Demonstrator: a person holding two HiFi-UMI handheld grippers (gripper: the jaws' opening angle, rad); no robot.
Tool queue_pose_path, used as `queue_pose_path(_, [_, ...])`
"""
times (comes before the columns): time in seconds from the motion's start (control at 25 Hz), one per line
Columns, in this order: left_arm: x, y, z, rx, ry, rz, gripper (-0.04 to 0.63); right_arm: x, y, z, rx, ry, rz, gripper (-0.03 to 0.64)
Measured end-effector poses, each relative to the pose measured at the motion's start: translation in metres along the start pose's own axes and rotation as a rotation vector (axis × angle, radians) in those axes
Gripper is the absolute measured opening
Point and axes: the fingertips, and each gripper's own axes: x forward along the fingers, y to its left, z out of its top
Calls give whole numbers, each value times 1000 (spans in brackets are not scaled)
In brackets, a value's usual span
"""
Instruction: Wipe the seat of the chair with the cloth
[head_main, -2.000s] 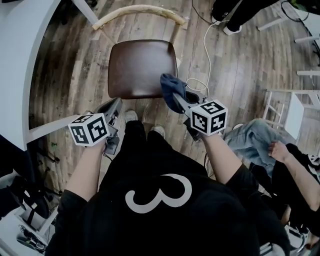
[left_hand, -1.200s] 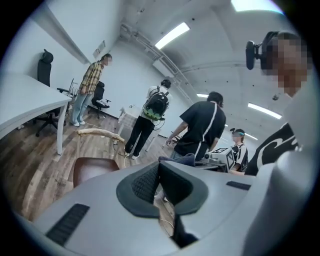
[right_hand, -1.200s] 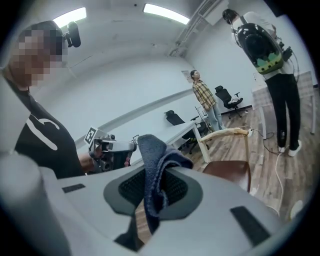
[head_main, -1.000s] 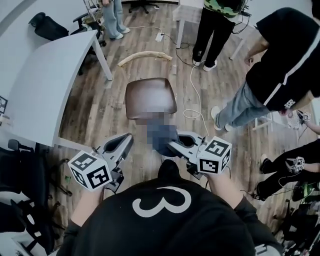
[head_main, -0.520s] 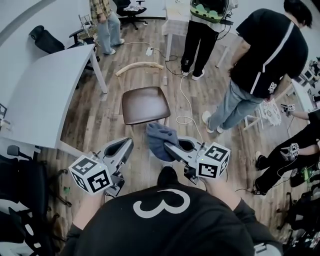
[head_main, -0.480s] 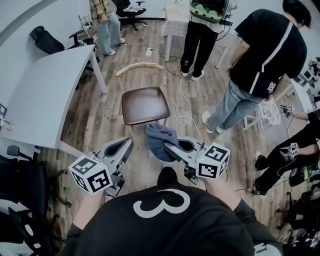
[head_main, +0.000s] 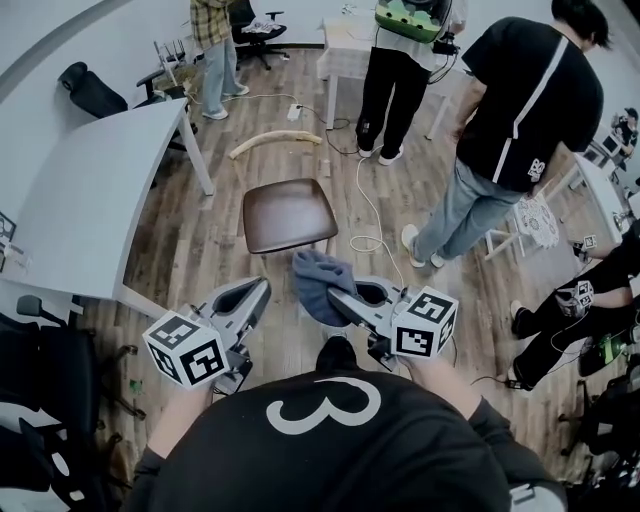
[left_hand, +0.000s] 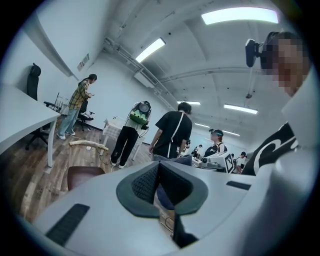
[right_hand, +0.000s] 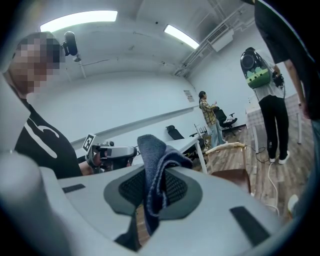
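Note:
The chair's brown seat stands on the wood floor ahead of me, its curved wooden back beyond it. My right gripper is shut on a bunched blue cloth, held in the air in front of the seat's near edge and apart from it. In the right gripper view the cloth sticks up from between the dark pads, with the seat low at the right. My left gripper hovers left of the cloth, shut with nothing in it; its view shows the seat at lower left.
A white table fills the left side, its leg close to the chair. A white cable trails on the floor right of the seat. Three people stand behind and to the right; another sits at the far right.
The cloth was at the seat's front right corner two seconds ago; it is now lifted clear in front of the chair. The head view has pulled up and back, showing more of the room.

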Motion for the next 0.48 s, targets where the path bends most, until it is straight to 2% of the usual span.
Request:
queue_pose_path(0.24, [-3,-1,-4,-30,-3,14,12,2,3,1,2,-10,17,54])
queue_pose_path(0.48, [-1,2,2,-25,-31,44,12,5,-5,6,-12,-7,38,54])
